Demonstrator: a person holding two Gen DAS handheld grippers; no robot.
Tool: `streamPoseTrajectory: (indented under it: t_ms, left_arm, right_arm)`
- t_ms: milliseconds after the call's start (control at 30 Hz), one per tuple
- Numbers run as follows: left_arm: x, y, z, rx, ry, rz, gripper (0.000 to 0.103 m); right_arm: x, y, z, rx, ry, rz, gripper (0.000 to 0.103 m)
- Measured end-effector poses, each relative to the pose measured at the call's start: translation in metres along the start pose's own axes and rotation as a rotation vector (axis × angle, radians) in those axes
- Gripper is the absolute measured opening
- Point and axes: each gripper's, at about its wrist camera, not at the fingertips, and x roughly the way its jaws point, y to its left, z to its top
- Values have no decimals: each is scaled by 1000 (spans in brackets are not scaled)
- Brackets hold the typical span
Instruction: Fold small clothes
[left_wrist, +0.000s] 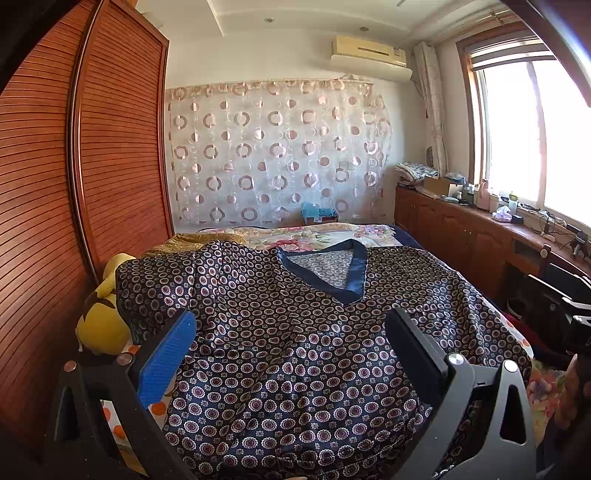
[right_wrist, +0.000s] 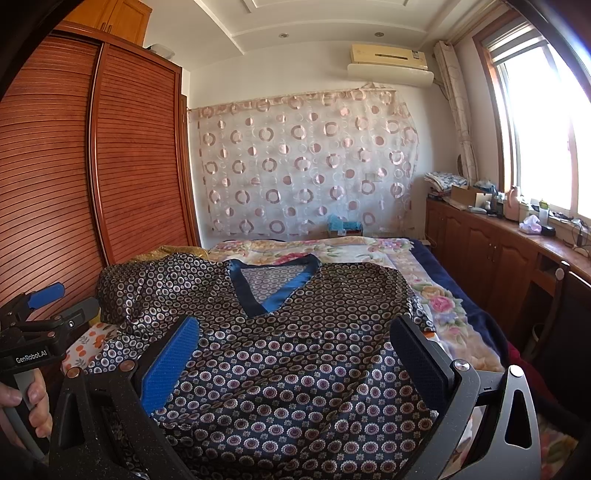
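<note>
Both tongs stand wide and hold nothing: the left tongs and the right tongs hover over the lower body of the patterned shirt, which lies spread face up on the bed, its blue-trimmed V-neck at the far end. The left sleeve is bunched near a yellow plush toy. The folding looks not yet begun. To do the first fold well, I judge each sleeve should be smoothed flat before it is brought in, and the satin-like cloth pinched at a seam or hem, since it probably slips. The person's hand grips the left handle.
</note>
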Motion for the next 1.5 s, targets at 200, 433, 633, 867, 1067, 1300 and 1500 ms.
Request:
streamPoseTrajectory:
  t_ms: [200,433,633,867,1067,1300,1500]
  left_arm:
    - [1,-1,1,6,-6,0,102]
    - [1,-1,1,5,-6,0,102]
    - [0,-2,1,8,-9,2,102]
    - [0,-3,4,11,-15,6,102]
    - [0,-3,3,11,-15,6,102]
    - [10,2,-4,16,1,32,102]
    - [33,15,-17,39,76,53,102]
  right_arm:
    - [0,0,0,0,0,0,103]
    - [0,0,-1,-1,0,-1,103]
    - [-1,-2,0,1,-5,0,103]
    - [-1,-2,-1,1,-9,-2,103]
    - [-1,-2,-2,5,-9,4,103]
    - [12,-5,-7,13,13,27,103]
    - [35,-4,-12,4,72,87,103]
